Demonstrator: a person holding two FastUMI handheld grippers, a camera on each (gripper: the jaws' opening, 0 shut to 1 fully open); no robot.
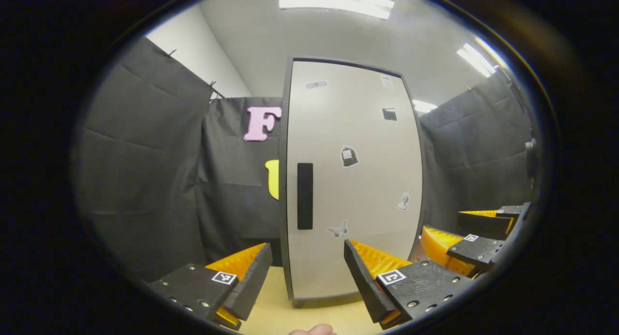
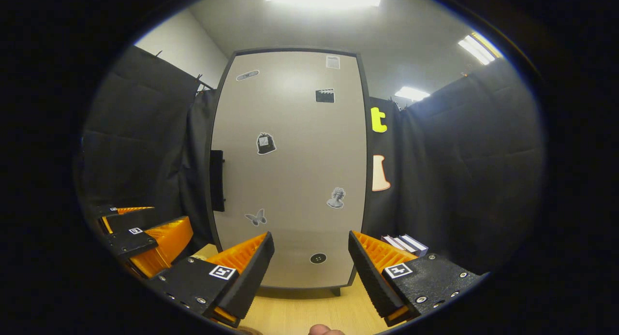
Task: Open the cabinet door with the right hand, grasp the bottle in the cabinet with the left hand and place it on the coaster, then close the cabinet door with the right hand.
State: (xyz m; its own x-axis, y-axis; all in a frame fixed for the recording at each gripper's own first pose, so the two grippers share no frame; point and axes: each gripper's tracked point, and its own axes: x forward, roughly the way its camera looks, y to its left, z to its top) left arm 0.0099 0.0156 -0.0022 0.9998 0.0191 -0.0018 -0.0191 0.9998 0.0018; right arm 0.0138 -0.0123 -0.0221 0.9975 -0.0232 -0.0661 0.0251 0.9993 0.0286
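Beige cabinet door, black handle

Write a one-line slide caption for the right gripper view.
Open right tongs face the closed cabinet door, its dark handle at the left edge.

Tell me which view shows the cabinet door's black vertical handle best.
The left gripper view: the black vertical handle faces the camera as a full bar on the pale cabinet door. The right gripper view catches the handle edge-on at the door's left edge.

cabinet door shut, hiding bottle | stickers too small for reading | books partly hiding behind finger
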